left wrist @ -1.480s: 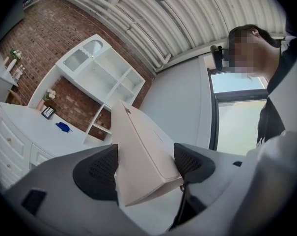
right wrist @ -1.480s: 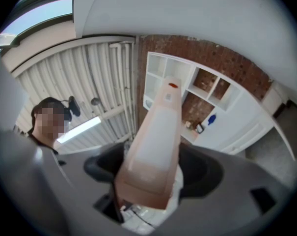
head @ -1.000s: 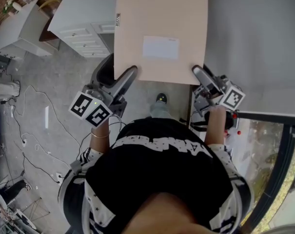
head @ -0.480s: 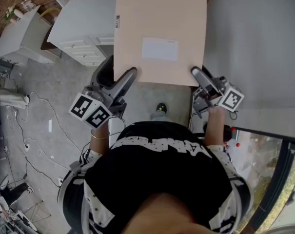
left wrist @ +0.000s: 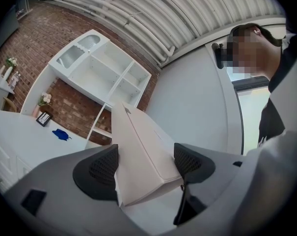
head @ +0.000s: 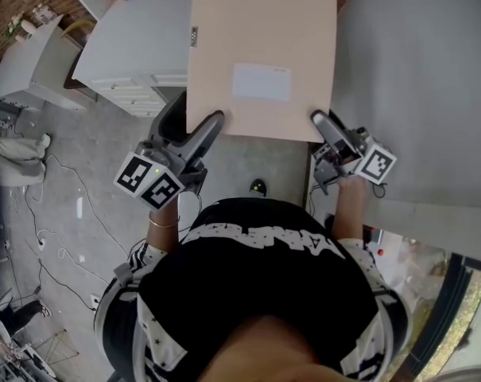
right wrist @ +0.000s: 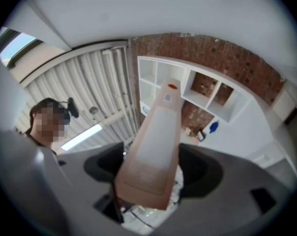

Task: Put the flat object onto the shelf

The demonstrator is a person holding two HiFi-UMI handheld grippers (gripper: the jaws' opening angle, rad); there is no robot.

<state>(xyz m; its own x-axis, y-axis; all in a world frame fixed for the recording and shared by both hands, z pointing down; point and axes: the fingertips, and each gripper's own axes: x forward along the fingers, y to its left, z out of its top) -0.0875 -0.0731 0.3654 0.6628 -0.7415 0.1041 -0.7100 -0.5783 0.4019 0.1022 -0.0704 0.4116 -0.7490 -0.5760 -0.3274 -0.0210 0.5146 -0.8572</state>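
Since a second ago, the white drawer bench (head: pixel 121 50) at upper left has slid further into frame. I hold the flat beige cardboard box (head: pixel 260 54) at top centre, above the floor. The left gripper (head: pixel 210 123) has its fingers (left wrist: pixel 100 170) clamped on the box's lower-left corner, and the right gripper (head: pixel 320 121) grips the lower-right. A white open shelf unit (left wrist: pixel 106 77) stands ahead against brick.

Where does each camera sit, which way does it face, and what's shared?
Head view: on the person's head, looking down at the flat beige cardboard box between left gripper and right gripper; black shirt, forearms show.
Left gripper view: on that gripper, looking along its jaws past the box to the white cubby shelf; person's torso at right.
Right gripper view: likewise, facing that shelf; person at left.
Both gripper views share box and shelf.
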